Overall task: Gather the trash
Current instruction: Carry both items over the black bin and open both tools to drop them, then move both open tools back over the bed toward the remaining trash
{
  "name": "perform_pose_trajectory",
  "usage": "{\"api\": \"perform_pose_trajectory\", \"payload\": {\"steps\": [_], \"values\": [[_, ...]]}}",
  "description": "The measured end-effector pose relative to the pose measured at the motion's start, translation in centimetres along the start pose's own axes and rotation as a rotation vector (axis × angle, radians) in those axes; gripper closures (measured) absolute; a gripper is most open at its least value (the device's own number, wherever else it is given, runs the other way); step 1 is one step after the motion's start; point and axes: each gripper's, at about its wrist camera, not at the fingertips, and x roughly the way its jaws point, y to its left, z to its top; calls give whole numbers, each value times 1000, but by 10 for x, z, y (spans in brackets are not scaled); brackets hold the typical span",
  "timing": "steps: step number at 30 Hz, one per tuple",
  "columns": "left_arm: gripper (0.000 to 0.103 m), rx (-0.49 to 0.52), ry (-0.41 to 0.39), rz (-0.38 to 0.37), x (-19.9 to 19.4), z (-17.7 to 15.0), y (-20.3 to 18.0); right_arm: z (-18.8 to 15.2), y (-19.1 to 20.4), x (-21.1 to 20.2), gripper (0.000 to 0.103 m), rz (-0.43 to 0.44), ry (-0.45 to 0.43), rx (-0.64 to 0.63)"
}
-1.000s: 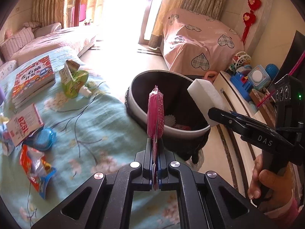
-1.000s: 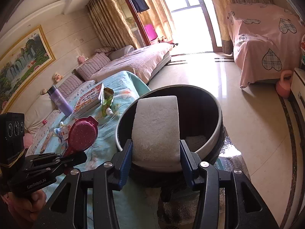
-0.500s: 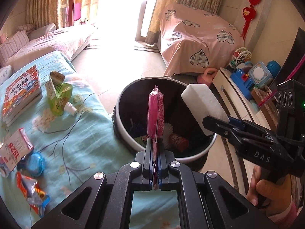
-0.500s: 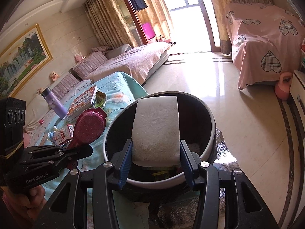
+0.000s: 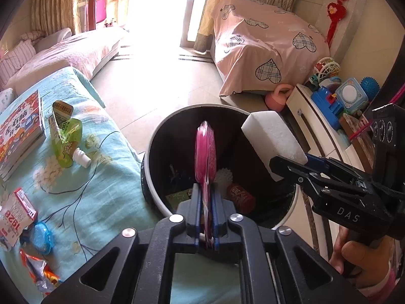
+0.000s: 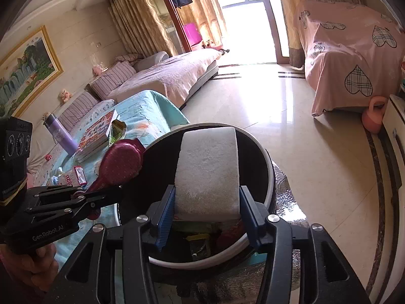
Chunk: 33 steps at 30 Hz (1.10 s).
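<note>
My left gripper is shut on a flat pink packet and holds it upright over the open black trash bin. My right gripper is shut on a white foam block and holds it over the same bin. The block and the right gripper show at the right of the left wrist view. The pink packet and the left gripper show at the left of the right wrist view. Trash lies in the bin's bottom, including a red can.
A table with a teal floral cloth stands left of the bin. On it lie a green pouch, a book, a red-and-white box, a blue item and a wrapper. A low cabinet with toys is at the right.
Both grippers have moved forward and over the bin with their loads. The bin's inside and the trash in it now show more fully. Neither gripper has let go.
</note>
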Motion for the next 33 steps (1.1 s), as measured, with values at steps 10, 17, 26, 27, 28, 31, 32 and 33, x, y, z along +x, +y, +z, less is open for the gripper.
{"api": "perform_pose_trajectory", "payload": {"steps": [10,17,26,27,28,31,32,33], "values": [[47,-46,-59,26,-24,-27,13,-8,-5,-6,29,16,-18,51],[45,-128,-73,37,-53,-75,36,-18,14,-17,13,51,-33,52],[44,-267,-103,87,-106,-133,84,-36,61,-25,9,133,-41,29],[44,-281,-107,91,-112,-139,89,-37,67,-25,9,141,-39,24],[44,-294,-109,95,-116,-143,95,-40,74,-24,9,149,-36,17],[44,-338,-118,112,-128,-156,111,-46,91,-19,9,175,-19,1],[44,-353,-121,118,-132,-161,117,-49,98,-16,9,186,-9,-4],[44,-366,-123,124,-137,-166,122,-52,104,-15,9,193,-3,-9]]}}
